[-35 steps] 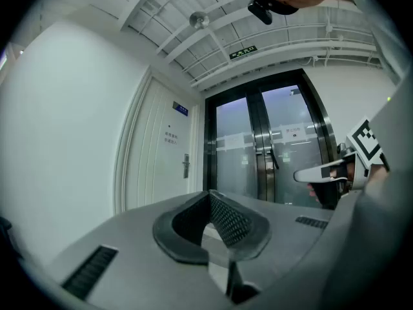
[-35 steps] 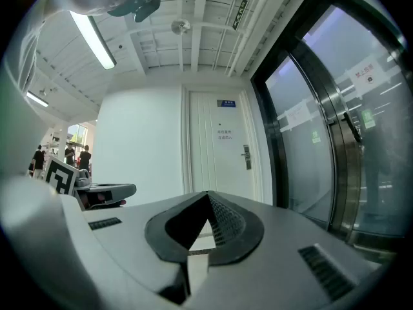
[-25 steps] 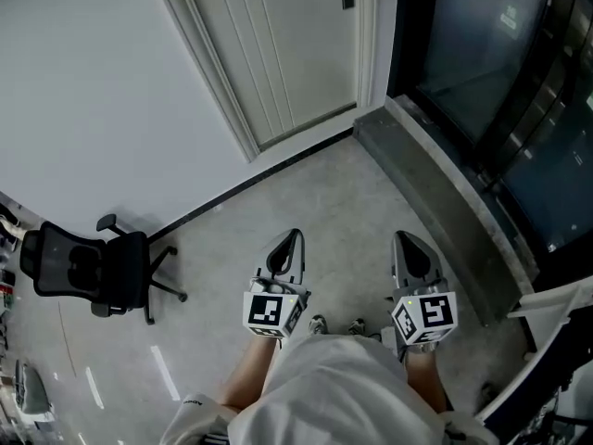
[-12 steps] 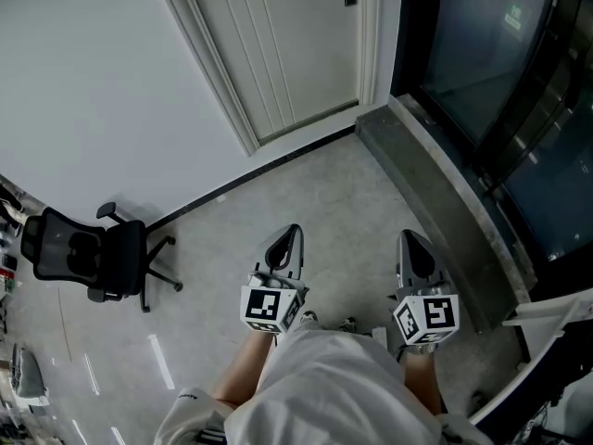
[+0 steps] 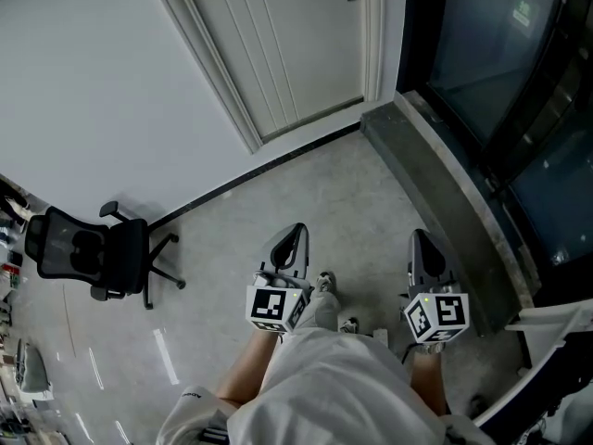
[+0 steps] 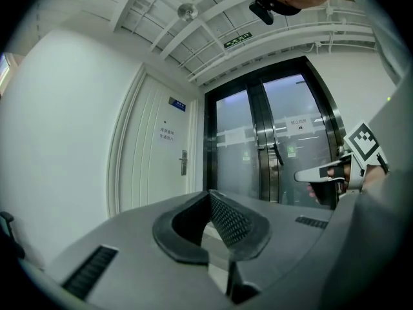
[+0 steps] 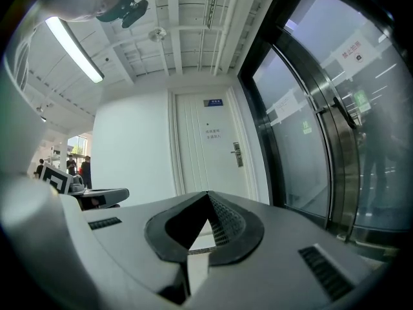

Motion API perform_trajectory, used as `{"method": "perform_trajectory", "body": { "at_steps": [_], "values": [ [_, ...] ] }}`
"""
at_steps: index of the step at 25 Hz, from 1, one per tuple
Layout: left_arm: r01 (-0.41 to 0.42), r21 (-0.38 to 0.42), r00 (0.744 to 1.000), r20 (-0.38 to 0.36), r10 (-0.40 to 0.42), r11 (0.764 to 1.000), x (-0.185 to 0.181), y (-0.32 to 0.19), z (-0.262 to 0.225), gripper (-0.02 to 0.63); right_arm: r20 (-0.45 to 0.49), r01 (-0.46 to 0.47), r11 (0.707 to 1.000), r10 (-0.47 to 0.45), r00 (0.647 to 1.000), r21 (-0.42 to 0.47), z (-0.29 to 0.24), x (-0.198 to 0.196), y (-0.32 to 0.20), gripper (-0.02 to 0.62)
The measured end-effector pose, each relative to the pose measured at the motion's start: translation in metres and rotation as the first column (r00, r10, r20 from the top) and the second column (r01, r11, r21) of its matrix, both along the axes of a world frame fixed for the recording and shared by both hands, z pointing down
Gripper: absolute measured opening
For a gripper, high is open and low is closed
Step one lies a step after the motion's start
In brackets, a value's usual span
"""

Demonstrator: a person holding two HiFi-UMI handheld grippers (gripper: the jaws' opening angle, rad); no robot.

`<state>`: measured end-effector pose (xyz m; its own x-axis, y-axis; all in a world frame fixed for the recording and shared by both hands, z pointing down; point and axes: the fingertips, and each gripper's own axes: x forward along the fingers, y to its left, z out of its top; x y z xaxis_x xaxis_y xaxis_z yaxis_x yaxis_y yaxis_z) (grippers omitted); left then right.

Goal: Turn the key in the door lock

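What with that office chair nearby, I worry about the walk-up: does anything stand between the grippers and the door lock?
Nothing visible does. Open floor runs from the left gripper and right gripper to the white door and its lock. The chair stands off to the left by the wall, clear of that line.

We hold our left gripper (image 5: 296, 234) and right gripper (image 5: 422, 239) out in front of us, side by side and well apart, both pointing level toward the far side. Each pair of jaws is closed tip to tip with nothing between. Our bare forearms (image 5: 248, 376) run back from the marker cubes (image 5: 271, 308) to our body.
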<state>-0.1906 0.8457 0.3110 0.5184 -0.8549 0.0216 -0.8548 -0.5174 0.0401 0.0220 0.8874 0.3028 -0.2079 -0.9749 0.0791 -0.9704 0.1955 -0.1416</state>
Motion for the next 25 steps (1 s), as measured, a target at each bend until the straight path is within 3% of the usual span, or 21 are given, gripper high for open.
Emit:
{"method": "perform_trajectory", "body": {
  "at_steps": [3,11,17,25],
  "values": [
    [0.005,-0.029,1.0,-0.006,-0.006,1.0,0.0,-0.026,0.009,0.011,-0.011,0.01,1.0,-0.01,1.0,-0.028,0.01,-0.004,-0.025,0.0],
    [-0.014,0.006,0.999,-0.042,0.014,1.0,0.02,-0.139,0.009,0.011,-0.062,0.015,0.999,-0.017,0.998,-0.035,0.008,0.001,-0.131,0.0],
    [-0.08,0.029,0.996,-0.047,0.081,0.996,0.036,-0.231,-0.003,0.011,-0.077,-0.031,0.999,0.03,0.997,-0.021,-0.005,0.006,-0.217,0.0],
    [-0.097,0.037,0.994,-0.045,0.099,0.995,0.029,-0.325,-0.002,0.011,-0.068,-0.044,0.999,0.042,0.997,-0.02,0.001,-0.007,-0.308,0.0]
  ]
}}
